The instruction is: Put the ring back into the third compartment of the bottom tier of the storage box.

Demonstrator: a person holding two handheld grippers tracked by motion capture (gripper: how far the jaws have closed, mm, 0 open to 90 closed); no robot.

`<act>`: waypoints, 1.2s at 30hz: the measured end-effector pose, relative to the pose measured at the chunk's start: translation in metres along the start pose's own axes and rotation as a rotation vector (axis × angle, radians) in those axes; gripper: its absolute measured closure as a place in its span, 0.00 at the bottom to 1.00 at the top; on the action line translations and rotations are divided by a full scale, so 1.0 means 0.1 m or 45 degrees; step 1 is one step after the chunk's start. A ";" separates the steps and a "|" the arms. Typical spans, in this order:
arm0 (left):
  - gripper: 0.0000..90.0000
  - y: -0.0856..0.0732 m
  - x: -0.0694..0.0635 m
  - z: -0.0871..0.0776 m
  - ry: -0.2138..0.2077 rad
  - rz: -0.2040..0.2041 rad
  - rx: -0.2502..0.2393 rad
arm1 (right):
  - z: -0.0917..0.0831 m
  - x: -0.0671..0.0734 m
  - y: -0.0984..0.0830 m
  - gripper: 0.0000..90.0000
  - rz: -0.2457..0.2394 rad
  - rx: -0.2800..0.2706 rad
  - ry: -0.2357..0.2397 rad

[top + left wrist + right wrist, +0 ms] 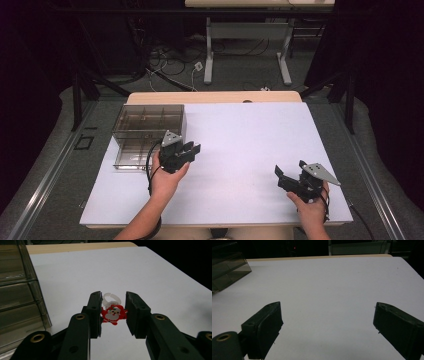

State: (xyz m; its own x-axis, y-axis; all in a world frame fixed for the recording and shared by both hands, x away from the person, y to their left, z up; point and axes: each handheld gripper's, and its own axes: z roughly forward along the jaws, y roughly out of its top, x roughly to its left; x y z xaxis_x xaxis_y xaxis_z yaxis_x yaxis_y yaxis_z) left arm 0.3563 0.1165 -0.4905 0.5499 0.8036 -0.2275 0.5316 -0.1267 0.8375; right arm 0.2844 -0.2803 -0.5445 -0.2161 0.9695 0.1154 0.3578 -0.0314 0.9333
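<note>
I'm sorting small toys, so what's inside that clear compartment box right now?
The clear box shows only bare dividers through its lid; its near end sits behind the left gripper, which holds a Santa ring.

glossy plastic Santa ring (pixel 112 314), matt white table (pixel 100 272)

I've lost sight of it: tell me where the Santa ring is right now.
In the left gripper view, the Santa ring sits between the left gripper's jaws, above the white table, with the clear compartment box at the left.
</note>
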 end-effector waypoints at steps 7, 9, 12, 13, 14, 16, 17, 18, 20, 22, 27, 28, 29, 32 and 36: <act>0.73 -0.01 0.07 -0.09 0.021 -0.015 -0.016 | 0.00 0.00 0.00 0.09 0.006 0.001 -0.001; 0.73 -0.02 0.09 -0.11 0.031 -0.017 -0.013 | 0.00 0.00 0.00 0.09 0.006 0.006 0.004; 0.73 -0.04 0.12 -0.13 0.042 -0.015 -0.016 | 0.01 0.00 0.00 0.09 0.005 0.001 0.009; 0.73 -0.05 0.13 -0.14 0.049 -0.016 -0.015 | 0.01 0.00 0.00 0.09 0.005 0.002 0.009; 0.73 -0.05 0.14 -0.14 0.048 -0.022 -0.017 | 0.01 0.01 0.00 0.09 0.006 0.003 0.008; 0.73 -0.06 0.16 -0.16 0.055 -0.031 -0.019 | 0.00 0.00 0.00 0.09 0.004 0.003 0.009; 0.73 -0.07 0.17 -0.17 0.056 -0.029 -0.017 | 0.00 0.00 0.00 0.09 0.004 0.002 0.008; 0.73 -0.07 0.18 -0.17 0.061 -0.030 -0.019 | 0.01 0.00 0.00 0.09 0.005 -0.003 0.004; 0.73 -0.09 0.20 -0.19 0.069 -0.030 -0.016 | 0.00 0.00 0.00 0.09 0.006 0.003 0.002; 0.73 -0.11 0.21 -0.21 0.072 -0.036 -0.015 | 0.00 0.00 0.00 0.09 0.006 0.003 0.000; 0.74 -0.14 0.25 -0.27 0.093 -0.035 -0.013 | 0.00 0.00 0.00 0.09 0.005 0.004 0.000; 0.74 -0.15 0.26 -0.28 0.097 -0.036 -0.013 | 0.00 0.00 0.00 0.09 0.005 0.005 0.002; 0.74 -0.15 0.27 -0.29 0.098 -0.035 -0.011 | 0.00 0.00 -0.01 0.09 0.004 -0.005 -0.002; 0.74 -0.18 0.30 -0.31 0.111 -0.045 -0.011 | 0.00 0.01 0.00 0.09 -0.001 -0.002 0.004; 0.74 -0.22 0.36 -0.34 0.125 -0.059 -0.011 | 0.01 0.01 -0.01 0.09 -0.007 0.001 0.005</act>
State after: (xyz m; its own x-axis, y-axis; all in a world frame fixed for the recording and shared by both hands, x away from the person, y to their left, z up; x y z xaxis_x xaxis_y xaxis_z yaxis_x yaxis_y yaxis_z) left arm 0.3422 0.1679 -0.5001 0.4591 0.8615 -0.2169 0.5493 -0.0834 0.8314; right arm 0.2846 -0.2796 -0.5452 -0.2213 0.9688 0.1113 0.3573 -0.0256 0.9336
